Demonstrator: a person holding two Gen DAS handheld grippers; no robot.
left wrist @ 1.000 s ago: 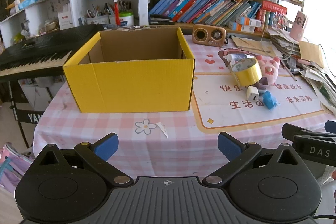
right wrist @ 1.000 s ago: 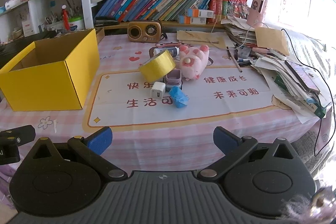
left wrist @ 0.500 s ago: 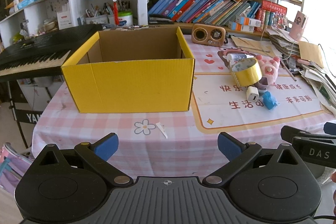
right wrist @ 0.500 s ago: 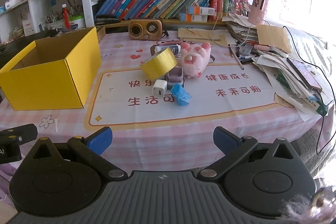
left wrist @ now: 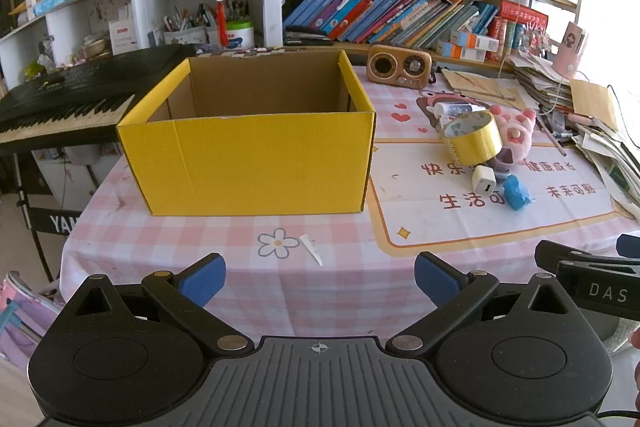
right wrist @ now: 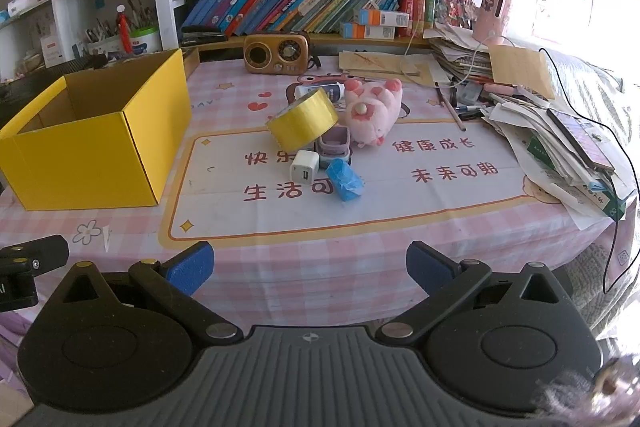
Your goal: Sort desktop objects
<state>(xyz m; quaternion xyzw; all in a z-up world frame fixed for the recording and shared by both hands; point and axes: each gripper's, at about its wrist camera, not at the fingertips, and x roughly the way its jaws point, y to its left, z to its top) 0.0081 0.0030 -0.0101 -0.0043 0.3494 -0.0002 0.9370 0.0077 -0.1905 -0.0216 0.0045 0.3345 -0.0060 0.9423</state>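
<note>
Waiting at the near edge of a pink checked table (left wrist: 352, 291), two hand-held grippers hover with nothing sorted yet. At the table's left side, the yellow cardboard box (left wrist: 256, 163) stands open, and the part of its inside that shows is bare. The left gripper (left wrist: 318, 277) faces it, jaws spread wide and holding nothing. Right of the box, near the middle of the printed mat (right wrist: 400, 195), the whole cluster lies untouched: a yellow tape roll (right wrist: 303, 124) tilted on a purple case (right wrist: 335, 142), a white charger (right wrist: 305, 167), a blue wrapped bundle (right wrist: 345, 179), a pink plush pig (right wrist: 374, 111). The right gripper (right wrist: 310, 267) points at that cluster, jaws likewise spread and empty. Judging by this, every item is left to move.
</note>
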